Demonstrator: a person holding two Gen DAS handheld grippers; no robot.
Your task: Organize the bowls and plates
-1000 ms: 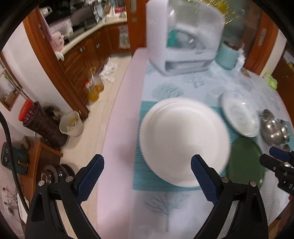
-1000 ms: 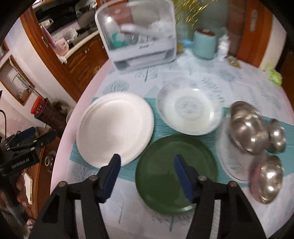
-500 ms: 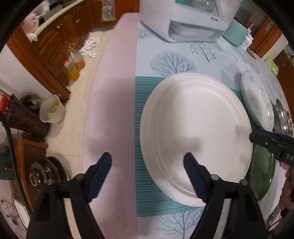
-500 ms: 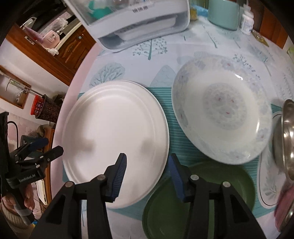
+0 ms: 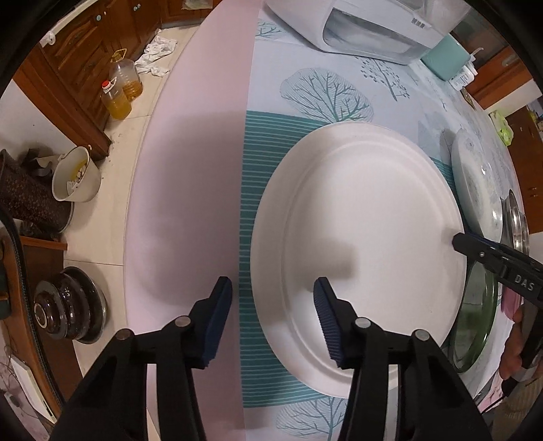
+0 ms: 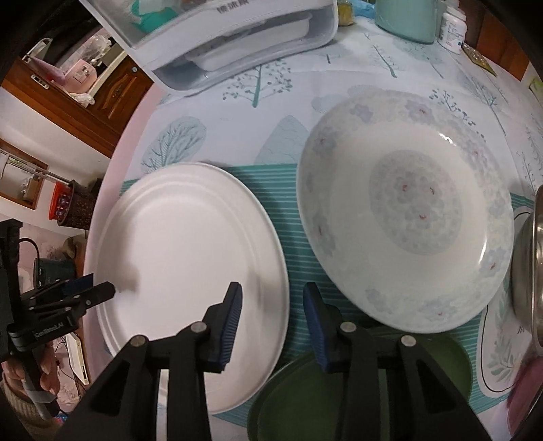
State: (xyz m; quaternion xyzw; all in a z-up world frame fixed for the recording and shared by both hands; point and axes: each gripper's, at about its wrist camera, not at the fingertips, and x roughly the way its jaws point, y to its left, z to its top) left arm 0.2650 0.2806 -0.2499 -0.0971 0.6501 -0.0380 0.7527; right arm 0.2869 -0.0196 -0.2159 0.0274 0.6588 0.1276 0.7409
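Note:
A large white plate [image 5: 366, 244] lies on a teal striped mat [image 5: 261, 163]; it also shows in the right wrist view [image 6: 183, 251]. My left gripper [image 5: 271, 298] is open and straddles the plate's left rim, one finger over the plate, one outside it. My right gripper [image 6: 271, 302] is open and straddles the plate's right rim. A floral bowl-plate [image 6: 407, 217] sits to the right, a green plate [image 6: 356, 400] in front of it.
A white dish-rack box [image 6: 230, 40] stands at the back of the table. Steel bowls [image 6: 529, 257] are at the far right. A teal canister [image 6: 407, 17] stands behind. The pink table edge [image 5: 190, 169] drops to the floor on the left.
Both grippers have come down and in toward the white plate from opposite sides, and their jaws have narrowed around its rim.

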